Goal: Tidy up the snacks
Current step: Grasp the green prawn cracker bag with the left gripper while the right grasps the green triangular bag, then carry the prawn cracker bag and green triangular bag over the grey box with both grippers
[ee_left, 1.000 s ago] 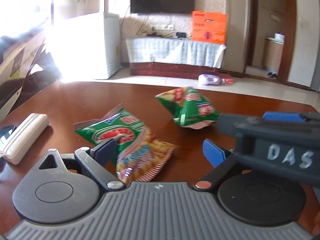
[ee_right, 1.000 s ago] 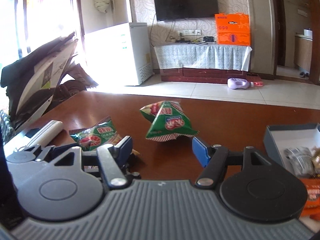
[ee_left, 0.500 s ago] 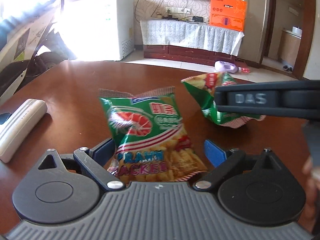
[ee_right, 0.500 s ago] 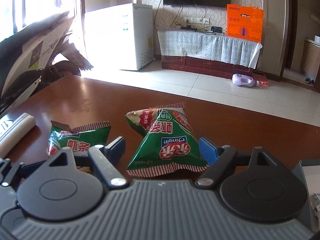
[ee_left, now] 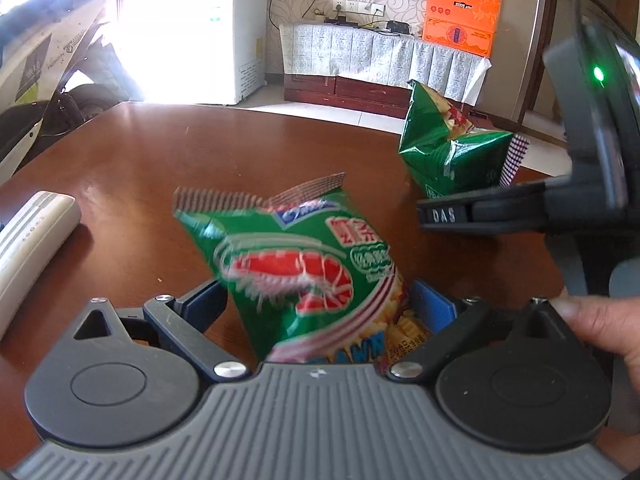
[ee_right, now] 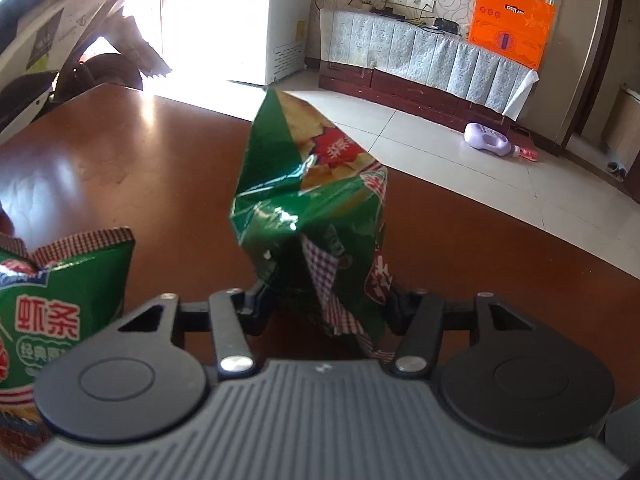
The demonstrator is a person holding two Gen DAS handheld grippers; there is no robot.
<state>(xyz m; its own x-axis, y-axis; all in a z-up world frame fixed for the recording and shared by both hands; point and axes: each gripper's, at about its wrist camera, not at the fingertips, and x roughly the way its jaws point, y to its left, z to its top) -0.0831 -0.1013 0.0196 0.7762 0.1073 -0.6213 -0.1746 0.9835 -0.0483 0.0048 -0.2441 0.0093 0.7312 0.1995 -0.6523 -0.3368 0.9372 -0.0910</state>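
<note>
Two green snack bags have come off the brown counter (ee_left: 120, 168) at once: the prawn cracker bag (ee_left: 304, 272), lying flat a second ago, now stands pinched in the left gripper (ee_left: 316, 312) above the near edge, while the crumpled chip bag (ee_right: 312, 208) sits between the right gripper (ee_right: 320, 304) fingers, which are closing on it. Both seem ready to be carried off. Blur smears the prawn bag; each bag's lower end hides behind the fingers.
</note>
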